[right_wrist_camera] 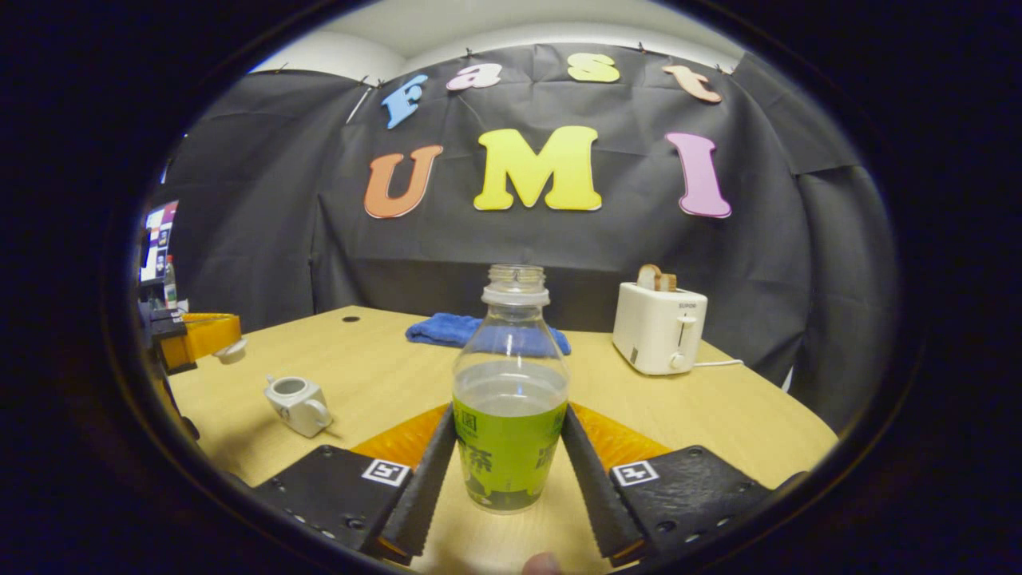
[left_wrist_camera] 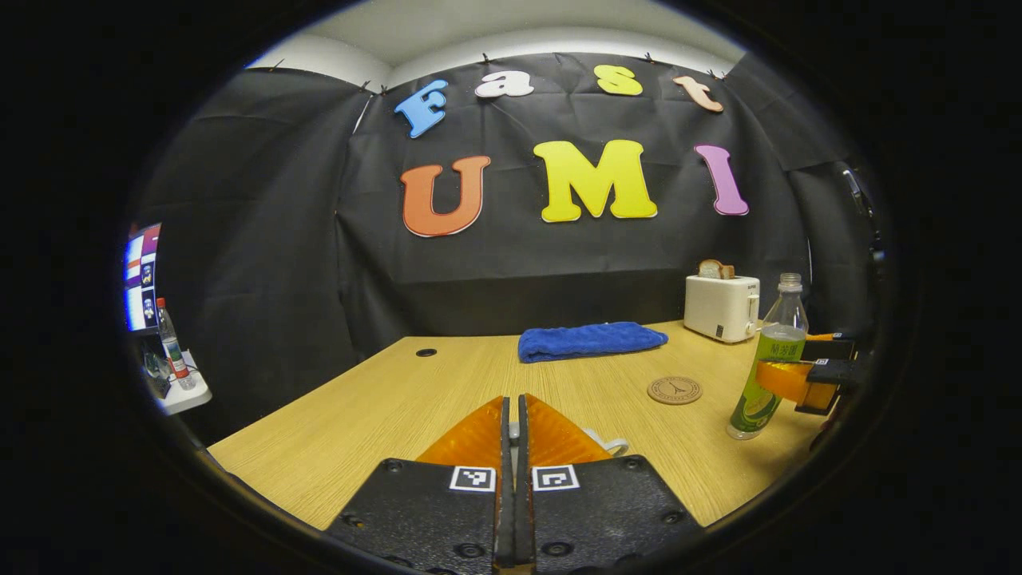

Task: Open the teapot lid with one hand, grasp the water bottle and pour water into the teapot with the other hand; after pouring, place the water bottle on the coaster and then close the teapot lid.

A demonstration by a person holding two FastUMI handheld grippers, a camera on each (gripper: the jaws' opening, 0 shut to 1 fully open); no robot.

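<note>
The right tongs (right_wrist_camera: 511,447) stand around the label of the water bottle (right_wrist_camera: 511,399), one finger pressed to each side, so the bottle looks gripped at its lower half. It stands upright with no cap on, about half full. In the left gripper view the same bottle (left_wrist_camera: 768,367) stands at about four o'clock on the counter (left_wrist_camera: 359,407), with the round coaster (left_wrist_camera: 675,390) just beside it, toward the left and apart from it.

The left tongs (left_wrist_camera: 514,435) are drawn together, with only a thin slit between the fingers. In the right gripper view they sit at about nine o'clock, and a small white lid (right_wrist_camera: 231,350) hangs at their tips. The white teapot (right_wrist_camera: 297,403) stands open on the counter at about eight o'clock, below that lid and well apart from the bottle.

The bottle is probably thin plastic: light, smooth, and likely to dent under a hard squeeze. With the cap off, water could slosh out if it tips too fast. A hold on the label band, near the liquid's weight, seems soundest. The teapot's mouth is small, so the pour will need a slow tilt close above it. The lid looks like ceramic and would chip if dropped.

A blue towel (right_wrist_camera: 479,329) and a white toaster (right_wrist_camera: 659,327) sit at the far side.
</note>
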